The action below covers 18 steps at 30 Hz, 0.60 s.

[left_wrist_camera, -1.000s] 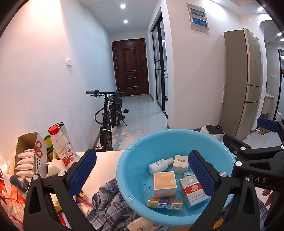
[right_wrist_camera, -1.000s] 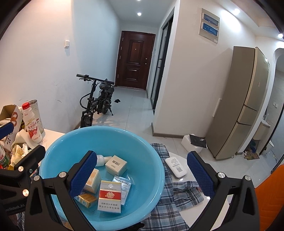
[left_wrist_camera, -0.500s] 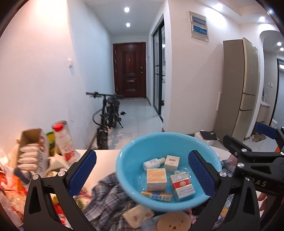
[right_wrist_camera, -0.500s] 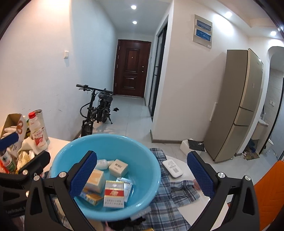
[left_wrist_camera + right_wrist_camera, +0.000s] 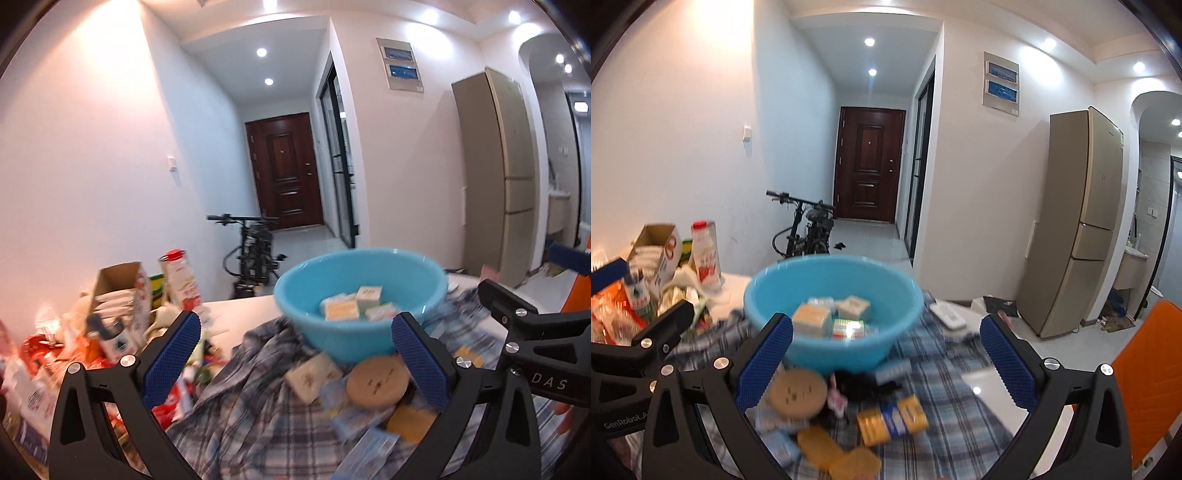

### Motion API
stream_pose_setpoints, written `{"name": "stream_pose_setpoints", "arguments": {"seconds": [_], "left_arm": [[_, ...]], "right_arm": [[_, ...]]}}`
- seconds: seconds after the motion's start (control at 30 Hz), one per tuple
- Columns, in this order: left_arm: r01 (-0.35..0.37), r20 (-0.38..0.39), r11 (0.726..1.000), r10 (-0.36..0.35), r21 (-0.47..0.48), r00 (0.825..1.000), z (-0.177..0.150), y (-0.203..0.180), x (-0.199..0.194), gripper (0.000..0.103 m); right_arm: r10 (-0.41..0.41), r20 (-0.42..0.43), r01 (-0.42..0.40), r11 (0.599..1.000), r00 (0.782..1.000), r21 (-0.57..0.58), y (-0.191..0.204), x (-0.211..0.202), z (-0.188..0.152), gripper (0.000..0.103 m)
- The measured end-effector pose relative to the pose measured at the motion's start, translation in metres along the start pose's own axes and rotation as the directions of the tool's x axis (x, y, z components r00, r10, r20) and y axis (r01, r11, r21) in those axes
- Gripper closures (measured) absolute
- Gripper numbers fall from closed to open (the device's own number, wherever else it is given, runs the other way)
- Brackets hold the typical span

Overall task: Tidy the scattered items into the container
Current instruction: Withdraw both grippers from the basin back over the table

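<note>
We see the scattered items lying just ahead of and below both claws, on the plaid cloth (image 5: 945,380) in front of the blue basin (image 5: 834,295), which sits beyond them and already holds several small boxes (image 5: 812,319). The round tan disc (image 5: 796,393) lies close beside the right gripper's (image 5: 885,360) left pad and just inside the left gripper's (image 5: 295,360) right pad, so either could take it, while the yellow-and-blue packet (image 5: 892,419) lies between the right claw's fingers, its long axis running roughly across the gap. Both claws stand wide apart and hold nothing, touching no item that we can make out.
</note>
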<state>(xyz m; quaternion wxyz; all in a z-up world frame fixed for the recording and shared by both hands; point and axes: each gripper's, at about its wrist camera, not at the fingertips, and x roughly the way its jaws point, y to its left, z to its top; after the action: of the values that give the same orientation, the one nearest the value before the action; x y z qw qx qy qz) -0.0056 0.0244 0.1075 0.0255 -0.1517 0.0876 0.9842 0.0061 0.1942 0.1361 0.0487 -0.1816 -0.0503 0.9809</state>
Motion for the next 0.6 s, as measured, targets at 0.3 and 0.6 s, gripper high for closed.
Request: {"name": "stream_pose_setpoints", "arguments": {"seconds": [0.3,0.6], "left_arm": [[0.032,-0.123,0.998,-0.039,-0.056,0.992,-0.071,-0.01,0.014,0.0],[0.014,-0.188,0.996,-0.03,-0.088,0.982,-0.106,-0.012,0.032,0.0]], "right_arm": [[0.001,-0.073,-0.002,1.0,0.997,-0.007,0.003,0.009,-0.078,0.0],[0.022,-0.113,-0.025,0.999,0.993,-0.025,0.019,0.038,-0.112,0.0]]}}
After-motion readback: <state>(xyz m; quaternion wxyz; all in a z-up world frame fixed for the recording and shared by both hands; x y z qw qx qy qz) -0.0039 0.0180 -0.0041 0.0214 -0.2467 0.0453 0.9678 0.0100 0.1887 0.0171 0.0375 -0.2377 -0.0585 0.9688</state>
